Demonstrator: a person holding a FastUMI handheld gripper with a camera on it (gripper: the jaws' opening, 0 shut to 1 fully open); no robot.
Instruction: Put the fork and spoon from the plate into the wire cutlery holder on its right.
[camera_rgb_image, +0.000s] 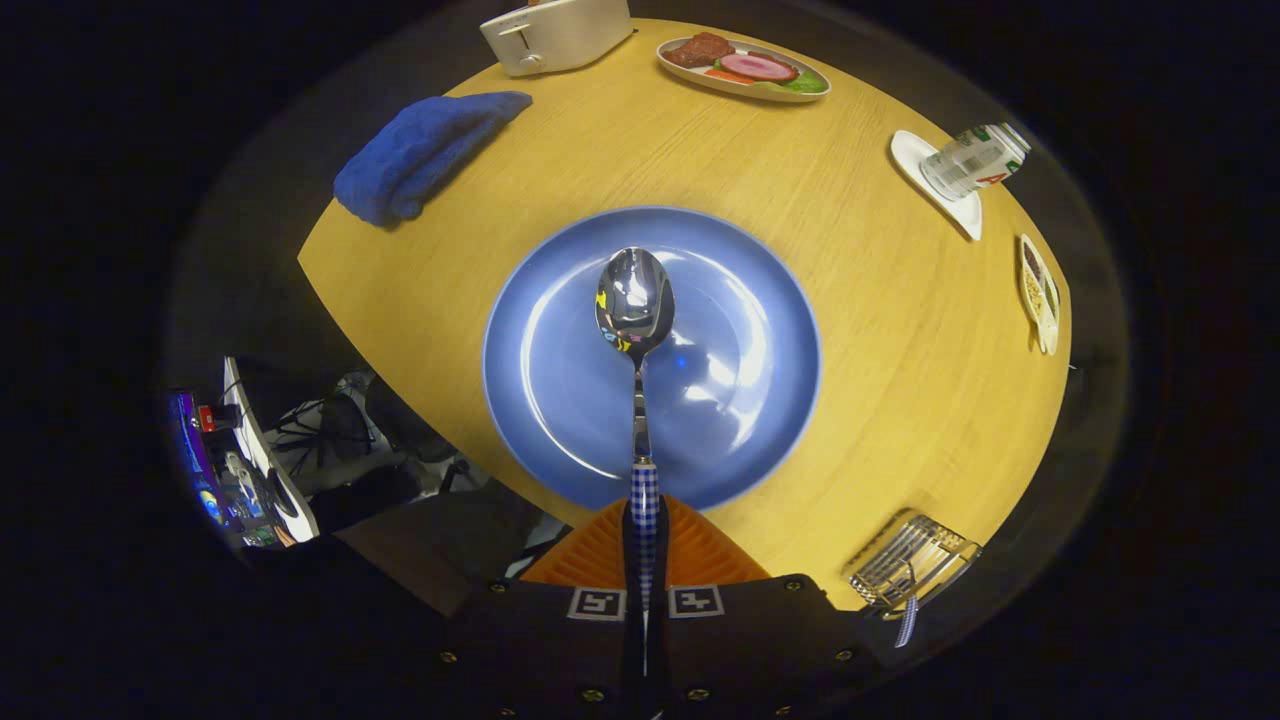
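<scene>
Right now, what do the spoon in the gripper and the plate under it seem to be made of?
The spoon, pinched by its handle between the fingers of the gripper, looks like polished metal: its bowl mirrors the room. The handle carries a checked pattern, perhaps plastic or printed. The plate looks like glazed ceramic, blue and glossy with bright glare streaks, though hard plastic can't be ruled out.

- The can (972, 160) lying on a white dish (960, 205) shows one red letter, "A"; its other print is too blurred to read.
- Nothing else is legible.
</scene>
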